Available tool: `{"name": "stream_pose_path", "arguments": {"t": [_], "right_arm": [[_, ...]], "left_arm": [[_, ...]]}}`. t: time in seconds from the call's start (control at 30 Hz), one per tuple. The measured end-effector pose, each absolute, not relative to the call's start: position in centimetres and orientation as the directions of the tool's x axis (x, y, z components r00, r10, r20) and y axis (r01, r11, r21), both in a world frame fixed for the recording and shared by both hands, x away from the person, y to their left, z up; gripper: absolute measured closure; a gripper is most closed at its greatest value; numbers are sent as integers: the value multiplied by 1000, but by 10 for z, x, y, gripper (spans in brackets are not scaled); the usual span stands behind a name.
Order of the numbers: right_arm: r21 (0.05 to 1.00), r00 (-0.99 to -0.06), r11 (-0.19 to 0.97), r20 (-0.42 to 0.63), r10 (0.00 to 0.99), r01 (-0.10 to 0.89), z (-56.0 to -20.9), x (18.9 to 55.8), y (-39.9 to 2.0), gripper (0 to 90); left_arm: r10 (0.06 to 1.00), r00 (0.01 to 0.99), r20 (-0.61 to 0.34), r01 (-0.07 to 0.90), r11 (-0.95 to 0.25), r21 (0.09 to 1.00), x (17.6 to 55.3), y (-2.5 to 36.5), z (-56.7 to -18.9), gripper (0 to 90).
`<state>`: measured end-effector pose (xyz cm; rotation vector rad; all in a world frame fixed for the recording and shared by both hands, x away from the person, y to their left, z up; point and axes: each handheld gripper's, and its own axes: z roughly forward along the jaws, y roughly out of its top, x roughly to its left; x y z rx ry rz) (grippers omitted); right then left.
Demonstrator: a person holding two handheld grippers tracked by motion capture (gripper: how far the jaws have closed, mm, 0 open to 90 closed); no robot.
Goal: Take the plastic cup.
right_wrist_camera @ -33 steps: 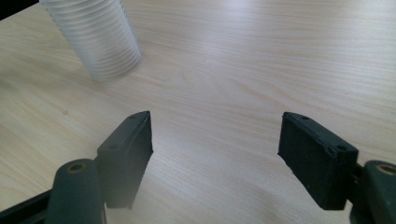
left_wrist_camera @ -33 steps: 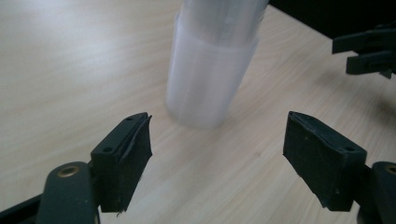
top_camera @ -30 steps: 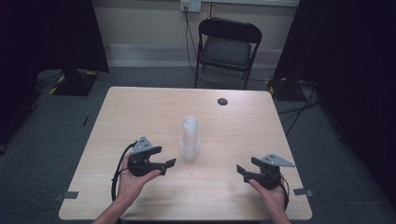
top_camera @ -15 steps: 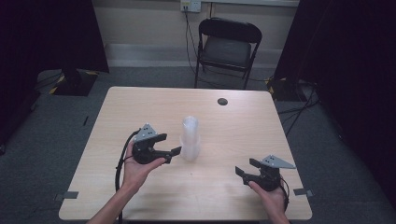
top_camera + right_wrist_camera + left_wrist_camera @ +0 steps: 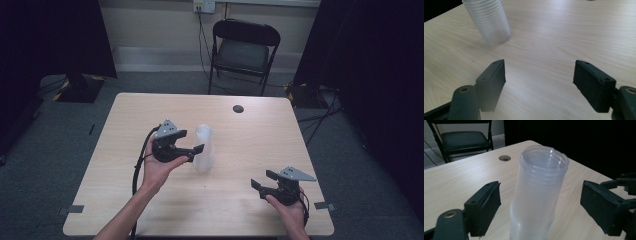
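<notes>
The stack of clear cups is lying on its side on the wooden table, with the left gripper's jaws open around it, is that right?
Not quite. The stack of clear cups stands upright on the wooden table, not on its side; the left gripper view shows it. The left gripper does have its jaws open around it, and they have just been opening.

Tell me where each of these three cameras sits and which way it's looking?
High view: above the person's side, looking forward and down on the table; both forearms, left gripper, right gripper.
Left gripper view: on the left gripper, facing the stack of clear cups between its open jaws.
Right gripper view: on the right gripper, facing bare tabletop, jaws open.
All share the stack.
</notes>
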<state>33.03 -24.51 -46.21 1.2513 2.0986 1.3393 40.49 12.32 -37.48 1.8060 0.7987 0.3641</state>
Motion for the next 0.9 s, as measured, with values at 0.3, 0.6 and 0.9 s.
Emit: {"name": "stream_pose_path", "arguments": {"t": [0.3,0.6,0.9], "right_arm": [[853,-544,164,158,824,496,-464,329,-245,243],[851,-541,170,151,827,498,-465,328,-245,242],[846,-555,185,149,818,500,-467,330,-242,243]], "left_arm": [[657,749,-90,301,-216,929,417,107,-368,188],[653,756,-45,289,-272,918,432,94,-382,219],[659,752,-35,312,-308,899,438,85,-400,194]]}}
